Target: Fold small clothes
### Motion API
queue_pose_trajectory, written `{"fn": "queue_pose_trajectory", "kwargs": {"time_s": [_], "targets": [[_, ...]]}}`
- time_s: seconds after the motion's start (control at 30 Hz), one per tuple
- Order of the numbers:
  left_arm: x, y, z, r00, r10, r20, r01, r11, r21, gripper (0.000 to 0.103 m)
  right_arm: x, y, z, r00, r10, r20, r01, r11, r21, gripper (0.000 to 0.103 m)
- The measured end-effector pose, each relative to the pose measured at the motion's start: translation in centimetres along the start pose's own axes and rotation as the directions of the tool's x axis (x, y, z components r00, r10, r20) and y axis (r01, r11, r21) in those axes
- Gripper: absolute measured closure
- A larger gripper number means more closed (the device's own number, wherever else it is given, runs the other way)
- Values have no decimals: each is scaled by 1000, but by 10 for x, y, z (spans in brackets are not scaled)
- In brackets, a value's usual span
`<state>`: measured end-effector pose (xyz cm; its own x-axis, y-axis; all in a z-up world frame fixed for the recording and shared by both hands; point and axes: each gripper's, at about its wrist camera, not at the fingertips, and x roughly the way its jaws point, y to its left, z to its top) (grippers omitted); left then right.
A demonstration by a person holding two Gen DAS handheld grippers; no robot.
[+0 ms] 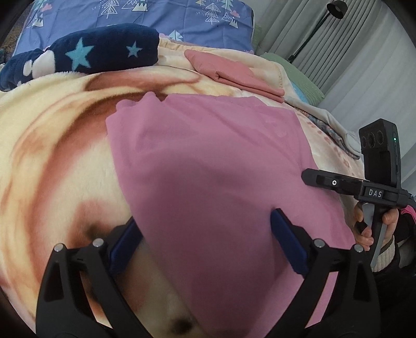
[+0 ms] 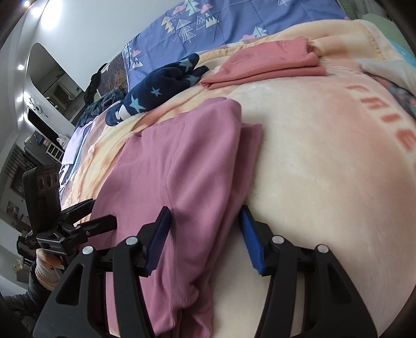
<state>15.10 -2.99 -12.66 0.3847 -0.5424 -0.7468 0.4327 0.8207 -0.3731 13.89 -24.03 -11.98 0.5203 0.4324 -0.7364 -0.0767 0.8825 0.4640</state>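
A pink garment (image 1: 208, 156) lies flat on a cream blanket (image 1: 52, 135). My left gripper (image 1: 205, 226) hovers over its near part, jaws wide open; the cloth's left edge partly hides the left pad (image 1: 124, 241). In the right wrist view the pink garment (image 2: 182, 161) shows a lengthwise fold. My right gripper (image 2: 204, 215) is open, and the garment's folded right edge runs between its blue pads without being pinched. Each gripper also appears in the other's view: the right gripper (image 1: 309, 176) at the garment's right edge, the left gripper (image 2: 104, 210) at its left edge.
A folded salmon garment (image 1: 234, 72) (image 2: 260, 67) and a navy star-patterned fleece (image 1: 104, 49) (image 2: 161, 88) lie farther back on the blanket (image 2: 325, 156). Behind them is blue tree-print bedding (image 1: 156, 15). Grey cloth (image 2: 384, 67) lies at the right; curtains (image 1: 351, 52) hang beyond the bed.
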Motion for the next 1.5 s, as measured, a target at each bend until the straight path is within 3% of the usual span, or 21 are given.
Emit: {"fn": "queue_pose_trajectory", "kwargs": {"time_s": [0.13, 0.37, 0.43, 0.53, 0.6, 0.67, 0.7, 0.73, 0.83, 0.93, 1.03, 1.37, 1.5], "targets": [[5, 0, 5, 1000, 0, -5, 0, 1000, -1, 6, 8, -2, 7, 1000, 15, -14, -15, 1000, 11, 48], [6, 0, 5, 1000, 1, -7, -1, 1000, 14, 6, 6, 9, 6, 999, -38, 8, 39, 999, -37, 50], [6, -2, 6, 1000, 15, 2, -15, 1000, 24, 11, 8, 9, 7, 999, -35, 8, 35, 998, -46, 51], [3, -4, 6, 999, 36, 32, -37, 999, 31, 33, 12, 9, 10, 999, -36, 5, 36, 997, -61, 53], [1, -6, 7, 998, 38, 47, -40, 998, 41, 58, 15, 11, 10, 999, -38, 6, 38, 997, -74, 61], [-4, -10, 9, 997, 41, 67, -45, 998, 50, 70, 14, 16, 10, 999, -39, 10, 40, 994, -98, 70], [-8, -13, 10, 996, 46, 81, -50, 997, 55, 72, 14, 22, 10, 999, -53, 13, 54, 991, -122, 79], [-13, -19, 10, 993, 57, 100, -65, 995, 72, 73, 12, 30, 9, 997, -73, 21, 75, 986, -152, 81], [-32, -44, 10, 983, 86, 164, -112, 981, 157, 74, -6, 60, -1, 981, -160, 113, 185, 946, -268, 86], [-58, -72, 19, 965, 98, 243, -157, 959, 238, 74, -35, 79, -6, 962, -151, 227, 218, 927, -306, 86], [-76, -94, 39, 951, 82, 299, -172, 942, 289, 74, -68, 87, -3, 930, -149, 337, 259, 915, -309, 86], [-84, -169, 139, 899, 94, 428, -297, 849, 437, 73, -149, 74, 62, 822, -167, 544, 339, 912, -233, 86], [-66, -178, 185, 882, 124, 456, -344, 830, 440, 72, -165, 56, 102, 804, -149, 576, 308, 933, -188, 86]]}}
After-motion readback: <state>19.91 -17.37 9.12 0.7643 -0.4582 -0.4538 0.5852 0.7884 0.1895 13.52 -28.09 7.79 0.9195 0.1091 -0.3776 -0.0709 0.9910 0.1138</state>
